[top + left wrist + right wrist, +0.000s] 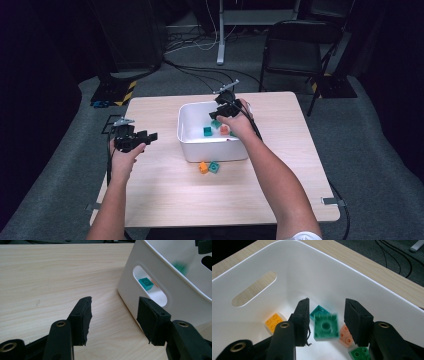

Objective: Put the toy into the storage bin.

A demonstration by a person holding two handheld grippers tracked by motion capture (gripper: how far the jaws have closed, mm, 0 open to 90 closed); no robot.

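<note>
My right gripper (326,307) hangs over the white bin (287,262) with its jaws apart. A blurred green brick (326,327) sits between the jaws, with a gap on each side. Below it lie a yellow brick (273,322), a teal brick (320,311), a salmon brick (345,335) and another green one (359,353). In the high view the right gripper (216,114) is above the bin (215,151). My left gripper (150,136) is open and empty over the table, left of the bin. Ahead of the left gripper (115,302), a teal brick (146,283) shows through the slot in the bin's wall (175,287).
An orange brick (203,167) and a teal brick (214,167) lie together on the wooden table (165,200) just in front of the bin. A dark folding chair (295,50) stands beyond the far right corner. Cables run over the grey floor behind the table.
</note>
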